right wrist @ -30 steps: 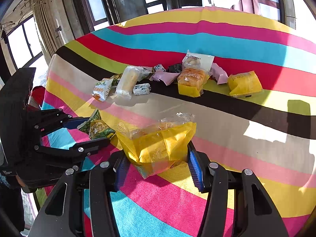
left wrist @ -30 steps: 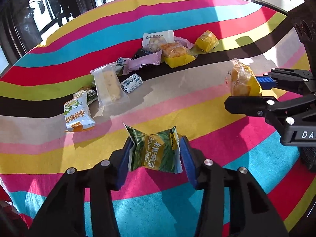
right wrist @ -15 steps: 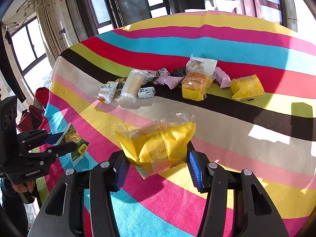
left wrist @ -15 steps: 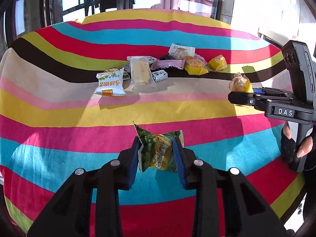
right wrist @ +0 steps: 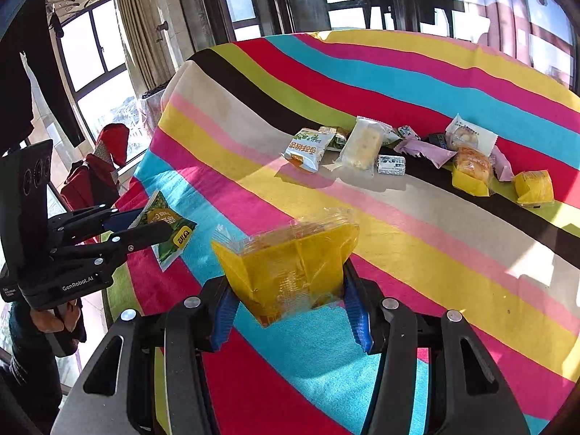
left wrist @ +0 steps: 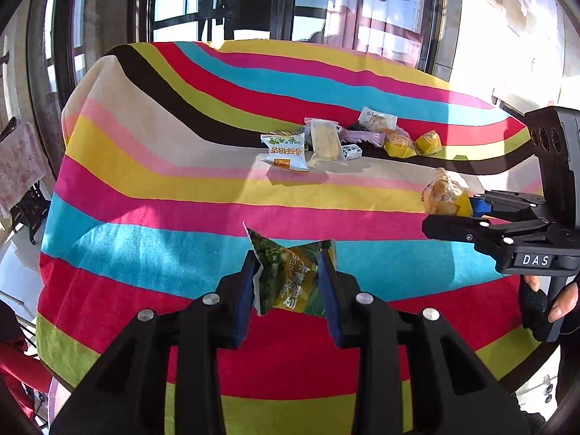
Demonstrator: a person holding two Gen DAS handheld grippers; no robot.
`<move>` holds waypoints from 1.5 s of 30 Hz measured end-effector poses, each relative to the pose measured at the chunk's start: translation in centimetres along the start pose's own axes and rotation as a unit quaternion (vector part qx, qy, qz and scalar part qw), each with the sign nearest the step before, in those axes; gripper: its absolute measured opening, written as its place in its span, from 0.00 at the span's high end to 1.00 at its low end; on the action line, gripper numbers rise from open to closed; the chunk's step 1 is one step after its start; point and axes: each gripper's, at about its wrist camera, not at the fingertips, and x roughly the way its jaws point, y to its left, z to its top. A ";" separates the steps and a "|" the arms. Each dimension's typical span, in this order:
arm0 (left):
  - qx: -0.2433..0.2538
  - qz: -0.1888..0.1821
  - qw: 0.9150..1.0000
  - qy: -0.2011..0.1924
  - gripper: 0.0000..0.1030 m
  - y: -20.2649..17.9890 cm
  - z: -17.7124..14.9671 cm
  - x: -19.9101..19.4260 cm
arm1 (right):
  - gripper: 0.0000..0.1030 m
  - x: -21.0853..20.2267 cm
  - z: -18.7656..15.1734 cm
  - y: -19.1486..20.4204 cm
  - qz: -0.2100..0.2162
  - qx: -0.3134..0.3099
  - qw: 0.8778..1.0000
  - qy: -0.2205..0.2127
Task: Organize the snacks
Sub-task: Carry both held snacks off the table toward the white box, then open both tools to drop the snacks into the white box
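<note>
Gripping left tongs point(left wrist: 288, 282) hold green packet point(left wrist: 290, 279) upright.

The lower half of the green snack packet point(left wrist: 290, 282) is hidden between the left gripper's point(left wrist: 288, 286) blue fingers point(left wrist: 242, 301), and its print is creased past reading. In the right wrist view the yellow cake packet point(right wrist: 290, 268) is smeared with motion blur along its clear top. At the far pile, a dark wrapper point(right wrist: 436, 140) lies mostly buried under the purple packet point(right wrist: 424, 152); what it holds cannot be told. The small blue-and-white packet point(right wrist: 390, 164) has lettering too small to read. The bench point(left wrist: 145, 152) is cut off by the lower edge, perhaps under the gripper bodies.
</note>
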 end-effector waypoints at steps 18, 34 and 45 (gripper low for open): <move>-0.079 0.072 0.994 -0.023 0.67 9.3 -7.0 -8.8 | 0.50 4.0 -0.5 15.6 0.104 -0.104 0.988 0.042; -0.167 0.176 0.968 0.060 0.65 16.7 -16.4 -11.8 | 0.48 8.5 -6.8 29.0 0.203 -0.242 0.939 0.134; -0.176 0.302 0.937 0.007 0.02 16.4 -12.0 -12.9 | 0.31 5.4 -5.4 25.3 0.221 -0.196 0.950 0.103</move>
